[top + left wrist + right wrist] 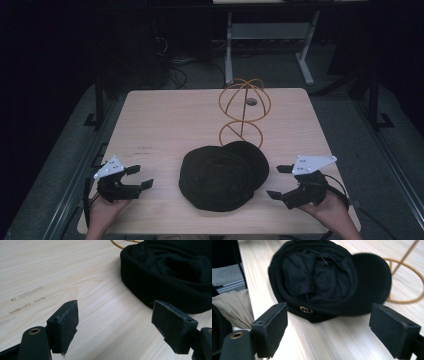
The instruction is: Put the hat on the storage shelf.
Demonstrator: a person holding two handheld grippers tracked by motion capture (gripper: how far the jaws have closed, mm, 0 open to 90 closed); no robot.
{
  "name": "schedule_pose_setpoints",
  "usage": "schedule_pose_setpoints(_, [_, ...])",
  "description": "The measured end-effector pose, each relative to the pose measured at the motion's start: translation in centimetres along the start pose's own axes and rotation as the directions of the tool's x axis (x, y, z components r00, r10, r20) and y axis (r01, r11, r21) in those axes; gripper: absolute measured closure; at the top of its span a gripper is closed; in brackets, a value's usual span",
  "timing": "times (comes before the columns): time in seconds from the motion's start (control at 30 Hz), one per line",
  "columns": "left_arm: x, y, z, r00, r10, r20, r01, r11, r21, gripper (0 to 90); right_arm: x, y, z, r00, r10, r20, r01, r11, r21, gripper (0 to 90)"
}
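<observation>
The left gripper (134,177) sits with its fingers (65,323) spread wide and nothing between them, only bare wood grain; the right gripper (280,182) is likewise splayed wide, its fingers (272,325) holding nothing and touching nothing. Between the two, well toward the near half of the tabletop (165,120), lies a black cap (222,175), upside down so its crumpled lining faces up, with the brim pointing away toward the far side. The left gripper's fingers stand near the cap's side wall but apart from it; in the right gripper view the cap's band lies just beyond the fingers, with a strip of bare wood between. A small brass-coloured eyelet (306,309) shows on the band there (it carries no lettering that can be read). Behind the cap a golden wire stand (243,107) rises upright, its base ring just beside the brim, possibly touching it. Open wood stretches left of the cap and along the far-left part of the tabletop, where a few faint scuff marks (142,148) show; the near edge runs close below both hands.
</observation>
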State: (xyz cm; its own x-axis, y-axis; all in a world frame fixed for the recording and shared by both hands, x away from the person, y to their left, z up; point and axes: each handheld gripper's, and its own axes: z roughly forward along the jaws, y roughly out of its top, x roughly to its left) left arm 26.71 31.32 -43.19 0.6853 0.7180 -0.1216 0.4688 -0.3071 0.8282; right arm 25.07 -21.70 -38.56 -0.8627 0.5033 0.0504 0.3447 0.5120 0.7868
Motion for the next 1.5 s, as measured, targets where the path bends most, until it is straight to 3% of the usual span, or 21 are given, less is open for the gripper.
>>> schedule_pose_setpoints(0.23, [0.0, -0.1, 0.1, 1.0000, -0.001, -0.006, 0.001, 1.0000, -0.003, 20.9, 0.6, 2.0, 1.0, 0.9986, -0.031, -0.044, 0.032, 0.999, 0.028, 15.4])
schedule_pose_setpoints(0.33, [0.2, 0.0, 0.1, 1.0000, 0.003, -0.007, -0.003, 1.0000, 0.005, 21.0, 1.2, 3.5, 2.1, 0.9953, -0.060, -0.076, 0.063, 0.997, 0.043, 19.0])
schedule_pose_setpoints(0.53, [0.3, 0.0, 0.0, 0.9999, 0.011, -0.007, -0.011, 0.9999, 0.001, 20.9, 1.7, 4.9, 3.7, 0.9908, -0.082, -0.108, 0.089, 0.994, 0.066, 21.7])
schedule_pose_setpoints(0.8, [0.4, 0.0, -0.1, 0.9999, 0.004, -0.014, -0.004, 1.0000, -0.002, 20.9, 2.8, 5.9, 5.7, 0.9826, -0.101, -0.155, 0.121, 0.985, 0.121, 26.9])
schedule_pose_setpoints(1.23, [0.4, 0.0, -0.2, 0.9999, -0.008, -0.010, 0.008, 0.9999, -0.011, 20.8, 4.2, 6.9, 8.4, 0.9675, -0.143, -0.208, 0.179, 0.970, 0.162, 37.9])
schedule_pose_setpoints(1.33, [0.5, 0.0, -0.2, 0.9998, -0.015, -0.012, 0.015, 0.9998, -0.013, 20.7, 4.6, 7.1, 9.4, 0.9576, -0.173, -0.230, 0.215, 0.961, 0.172, 43.2])
schedule_pose_setpoints(1.5, [0.6, -0.1, -0.3, 0.9998, -0.015, -0.014, 0.014, 0.9998, -0.015, 20.4, 5.2, 7.4, 10.5, 0.9514, -0.189, -0.243, 0.237, 0.953, 0.187, 48.2])
